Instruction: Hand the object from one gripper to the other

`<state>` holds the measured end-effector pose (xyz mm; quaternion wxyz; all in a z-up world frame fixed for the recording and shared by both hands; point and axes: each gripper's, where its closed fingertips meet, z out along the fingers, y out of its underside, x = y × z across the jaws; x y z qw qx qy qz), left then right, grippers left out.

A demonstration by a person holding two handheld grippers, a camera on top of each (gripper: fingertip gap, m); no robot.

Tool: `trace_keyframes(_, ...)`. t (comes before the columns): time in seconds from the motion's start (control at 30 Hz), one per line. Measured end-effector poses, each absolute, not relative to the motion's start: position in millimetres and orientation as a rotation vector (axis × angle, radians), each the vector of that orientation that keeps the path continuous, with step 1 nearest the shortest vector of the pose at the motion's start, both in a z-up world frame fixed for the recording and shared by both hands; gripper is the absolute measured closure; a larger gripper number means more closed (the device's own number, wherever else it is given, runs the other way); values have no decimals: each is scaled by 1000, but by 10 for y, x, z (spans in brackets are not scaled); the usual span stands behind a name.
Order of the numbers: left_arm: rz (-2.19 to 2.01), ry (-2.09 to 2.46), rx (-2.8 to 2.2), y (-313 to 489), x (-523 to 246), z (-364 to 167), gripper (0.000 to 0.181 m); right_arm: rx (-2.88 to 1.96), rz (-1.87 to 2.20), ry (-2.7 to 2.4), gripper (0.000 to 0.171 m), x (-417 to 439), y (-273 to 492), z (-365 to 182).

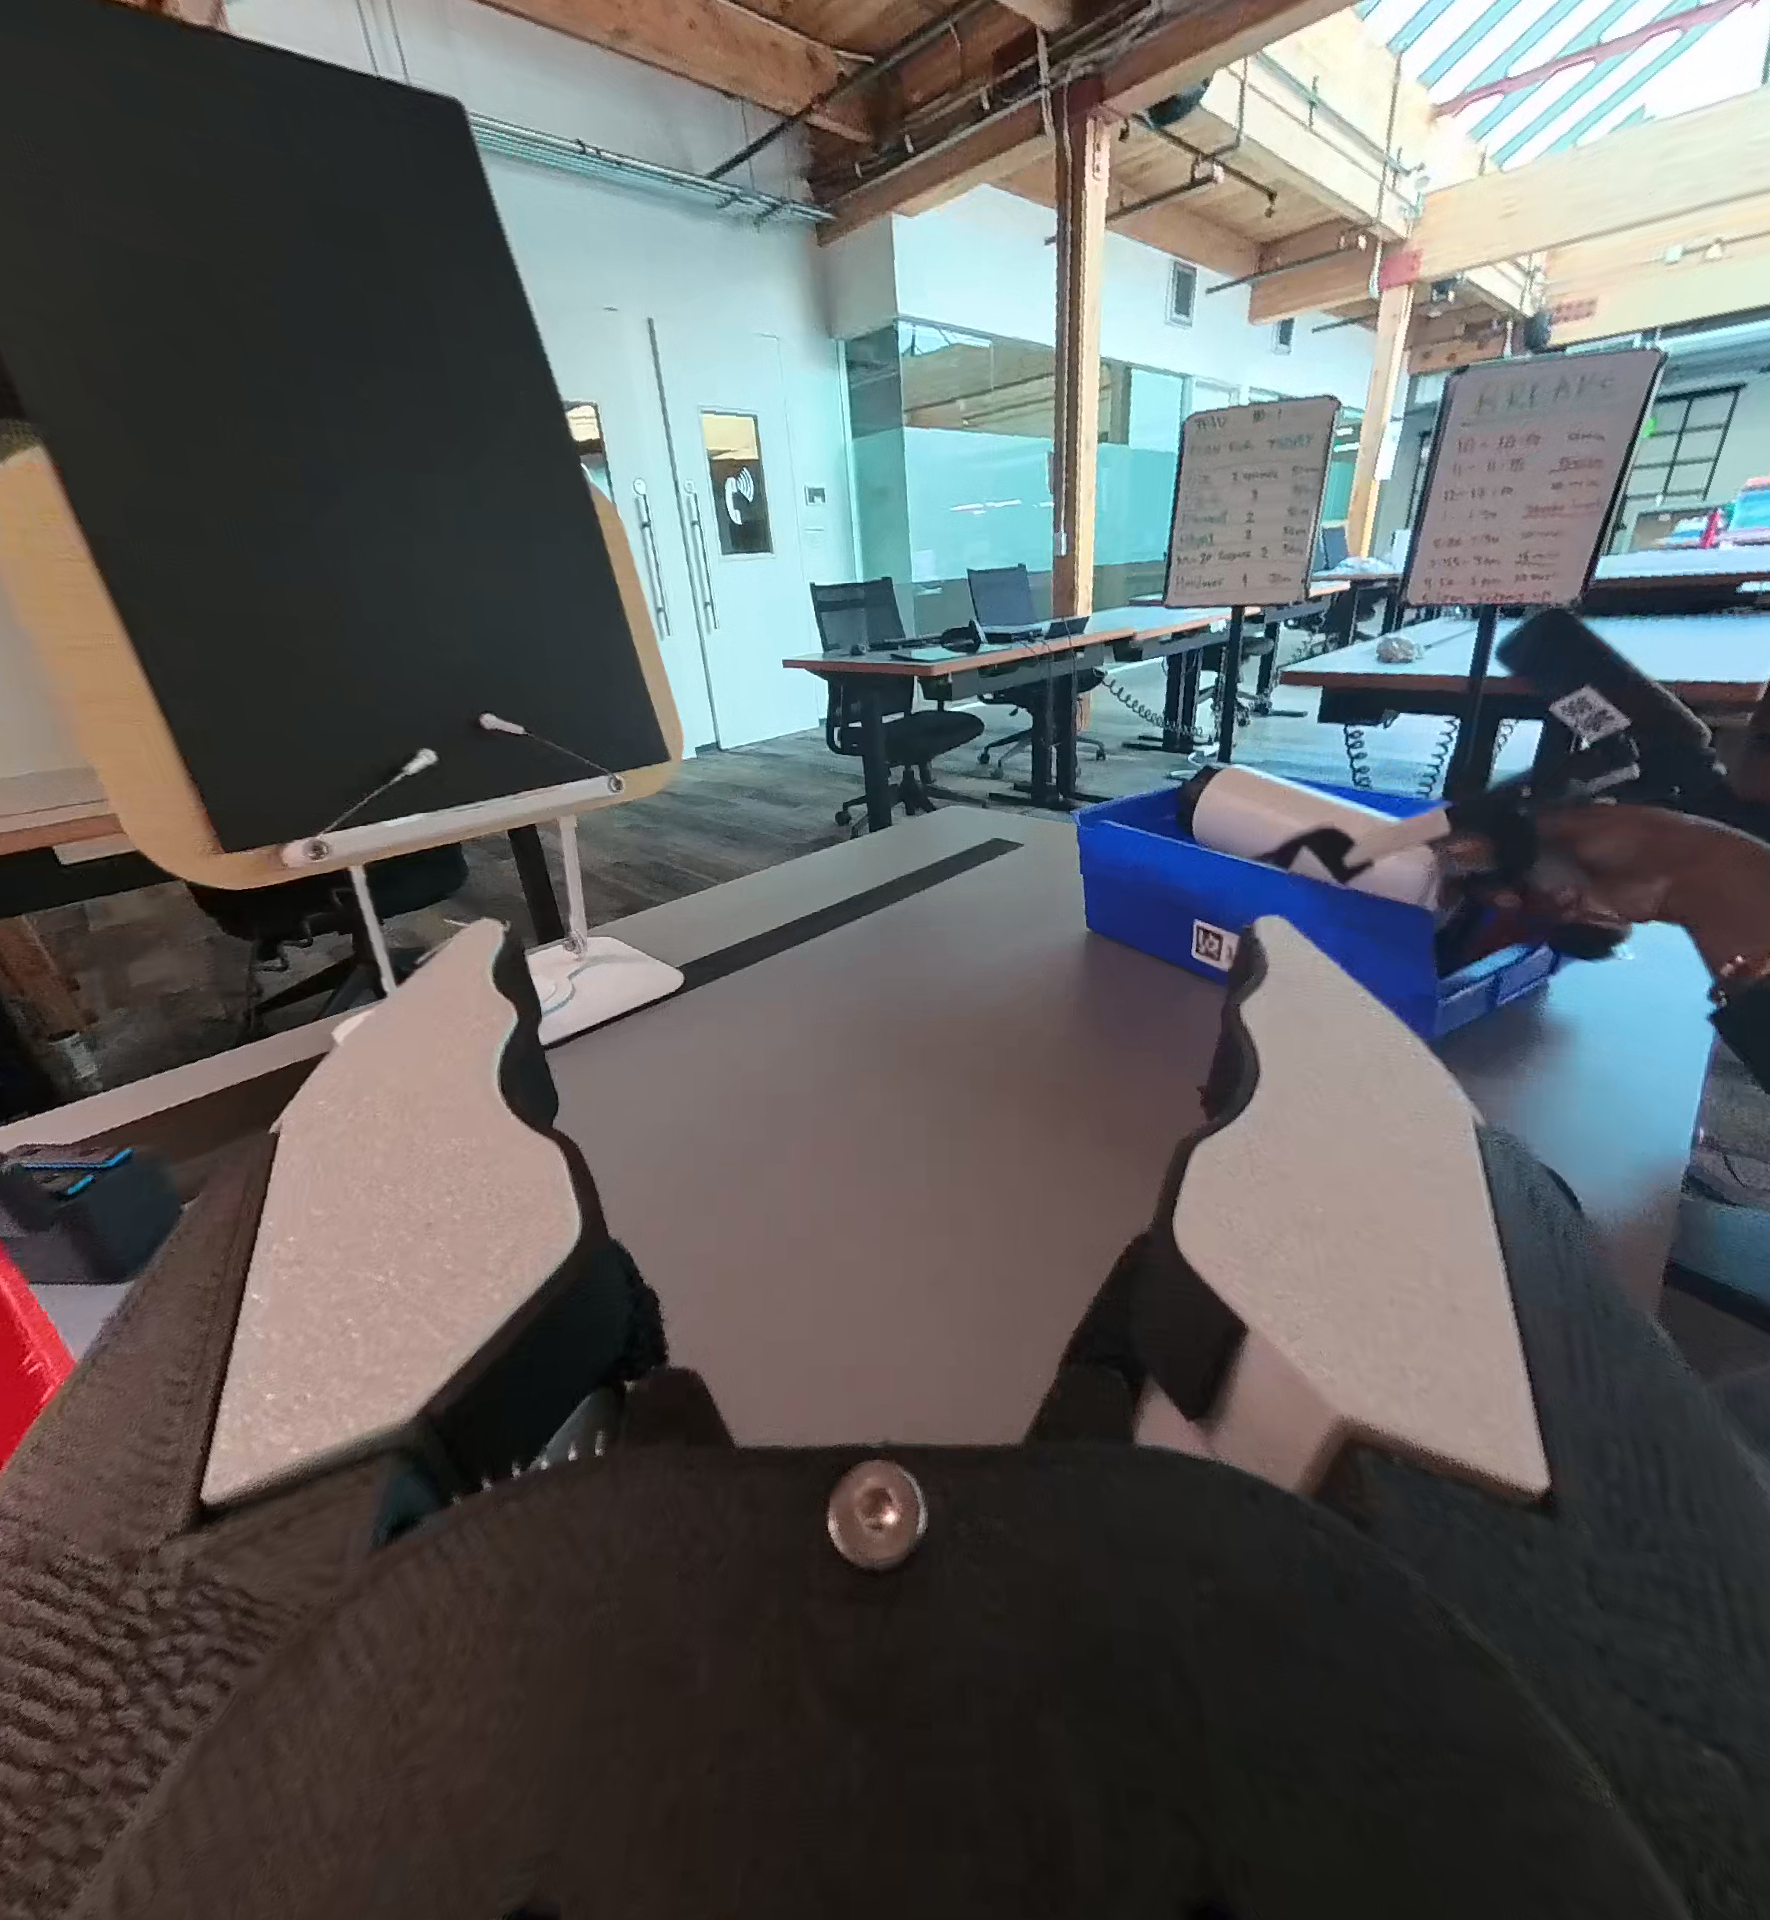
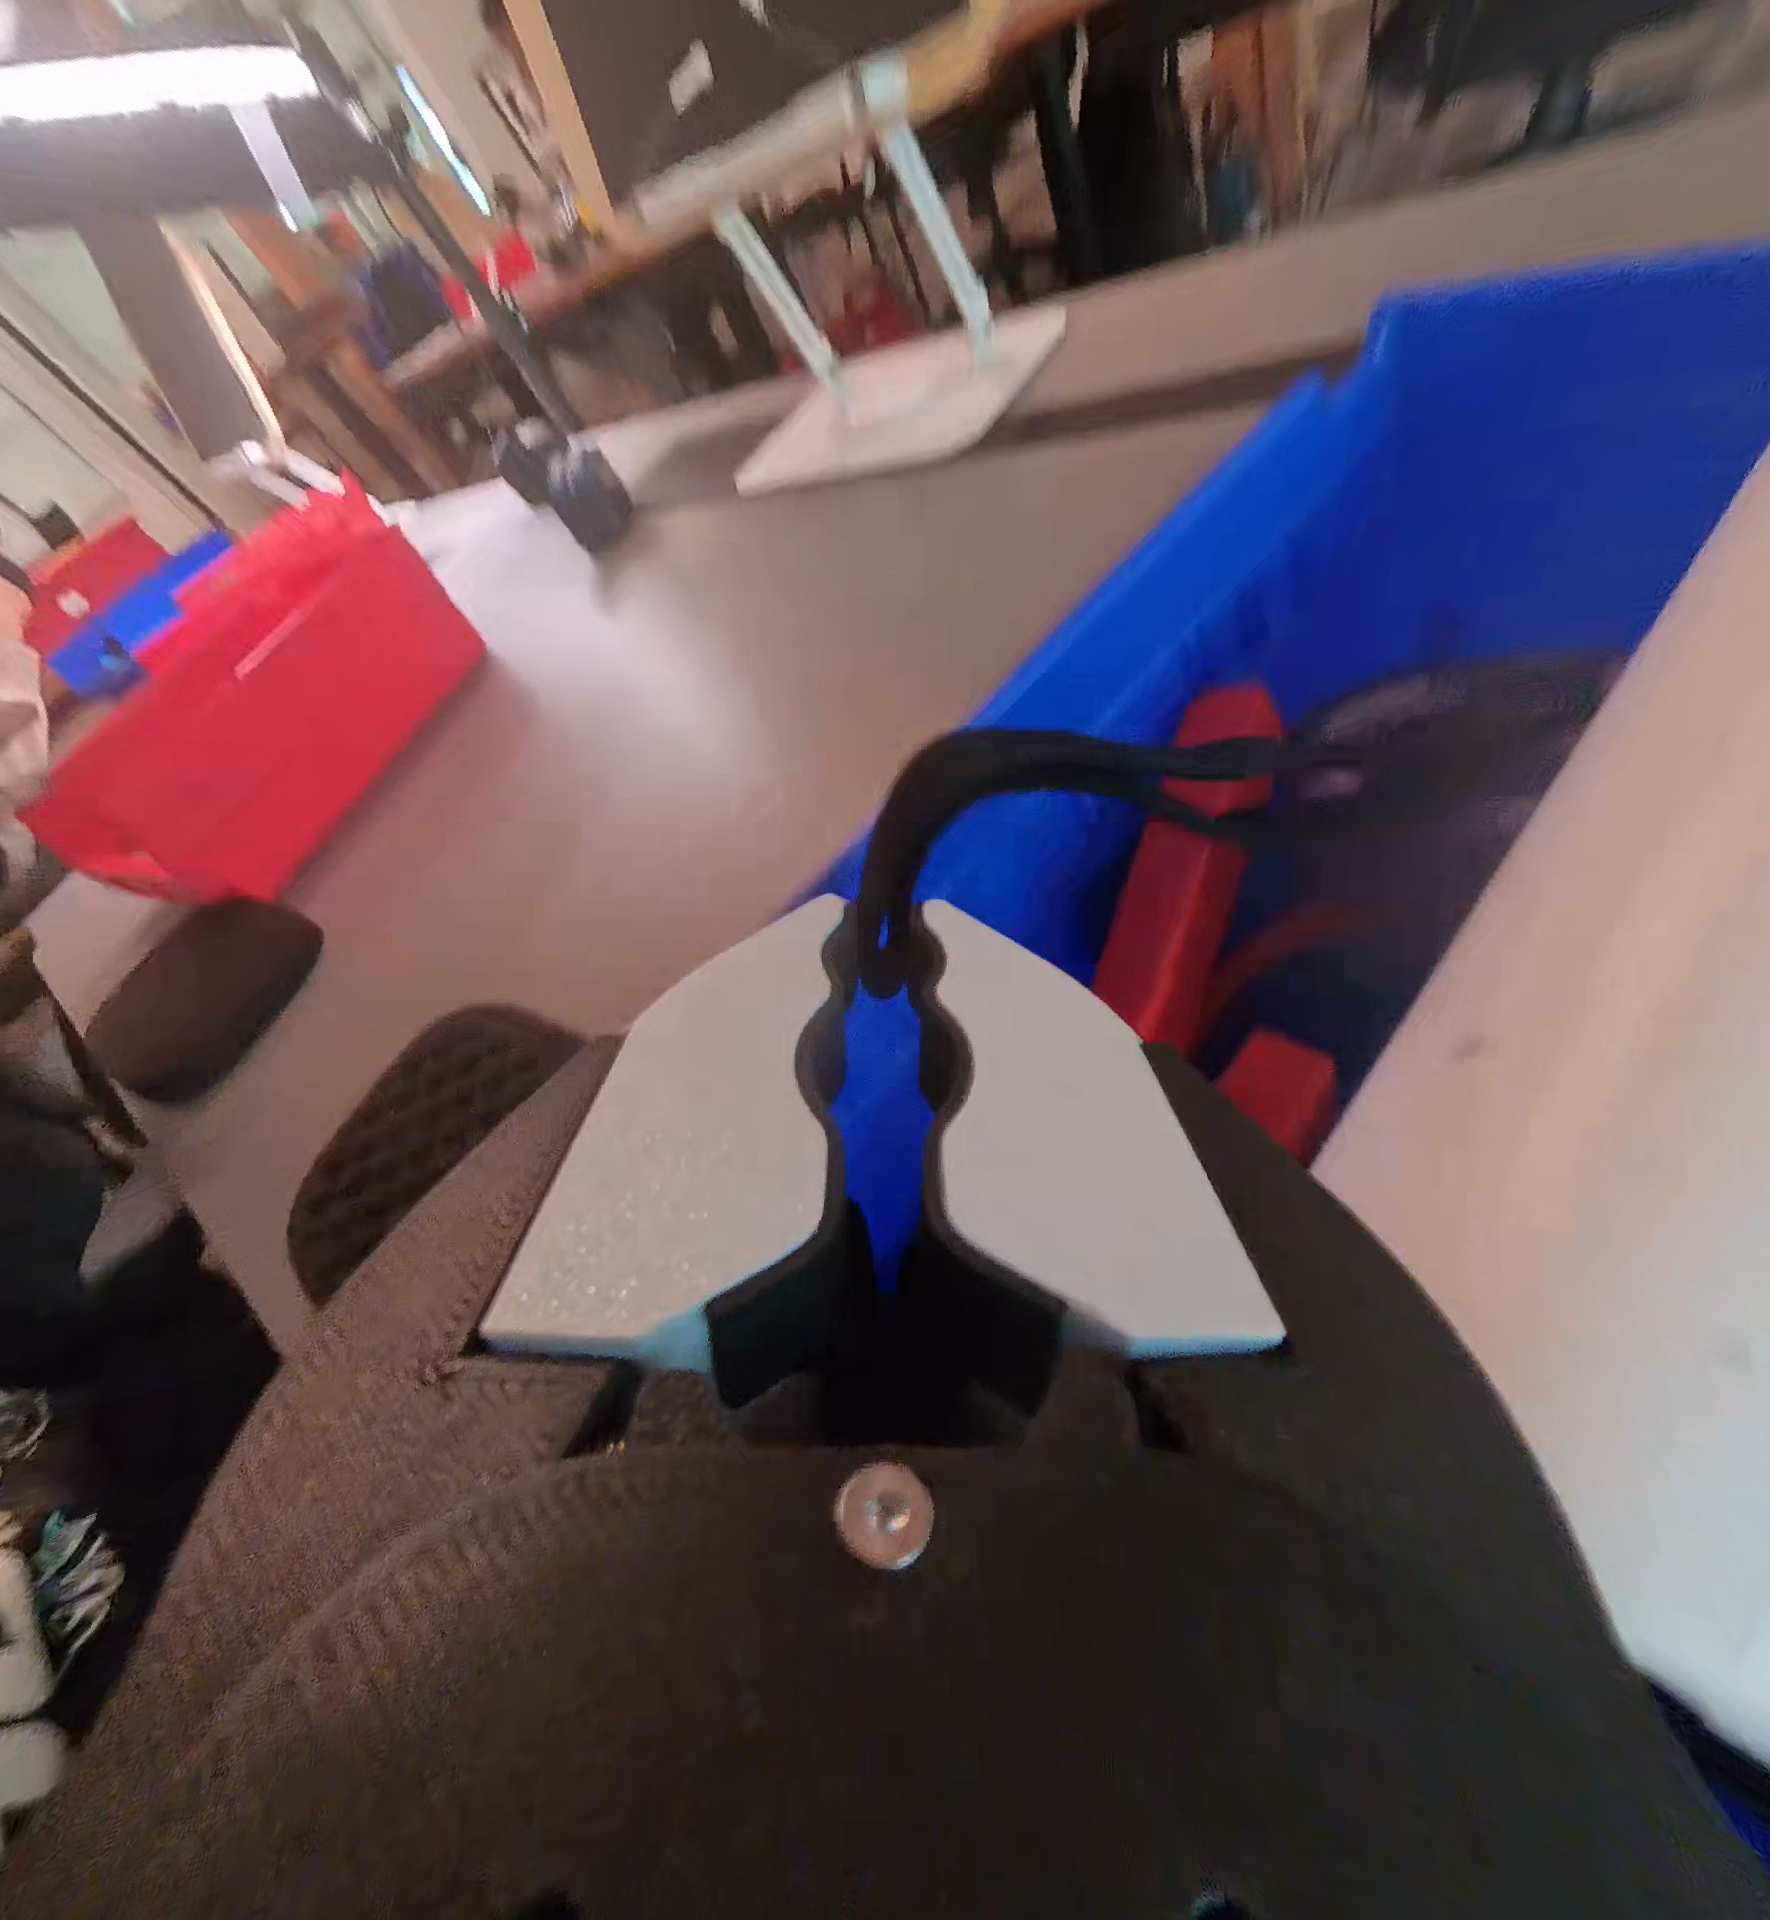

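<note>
My right gripper (image 2: 883,920) is shut on a black cord (image 2: 1016,753). The cord arches up from the fingertips to a red object (image 2: 1187,883) lying inside a blue bin (image 2: 1483,468). A large white roll (image 2: 1639,935) lies in the bin beside it. In the left wrist view the blue bin (image 1: 1224,894) stands at the right of the grey table (image 1: 860,1143) with the white roll (image 1: 1307,831) in it. The right gripper (image 1: 1478,847) reaches into the bin, blurred and held by a hand (image 1: 1670,862). My left gripper (image 1: 881,935) is open and empty above the table's middle.
A black board on a white stand (image 1: 289,468) rises at the table's far left, and its base (image 2: 902,405) shows in the right wrist view. A red bin (image 2: 268,707) sits at the left end. A small black device (image 2: 580,483) lies beyond it. Desks and whiteboards stand farther off. Left tips to right tips: about 45 cm.
</note>
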<state>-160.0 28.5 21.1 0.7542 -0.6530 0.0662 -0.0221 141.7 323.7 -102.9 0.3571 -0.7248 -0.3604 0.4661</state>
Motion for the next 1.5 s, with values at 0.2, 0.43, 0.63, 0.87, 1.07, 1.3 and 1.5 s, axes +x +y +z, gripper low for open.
trace_keyframes(0.2,-16,94,-1394,186,-1764,273,58,-2129,996,-1076,157,1665,3106,-1411)
trace_keyframes(0.43,84,-24,-1491,75,-2090,170,78,-2082,853,-1009,126,1806,3171,-1204)
trace_keyframes(0.63,112,-131,-1398,-203,-2373,336,60,-1650,662,-861,76,1878,3321,-481)
trace_keyframes(0.87,354,-229,-1386,-633,-2847,340,75,-1107,636,-718,30,1948,2962,457)
trace_keyframes(1.07,627,-363,-1696,-912,-3262,-145,85,-985,699,-681,33,1977,2725,708)
trace_keyframes(1.3,611,-627,-2228,-1342,-3498,-1029,97,-961,787,-600,46,2055,2717,782)
trace_keyframes(1.5,477,-692,-2483,-1435,-3632,-1382,108,-920,821,-596,53,2059,2612,861)
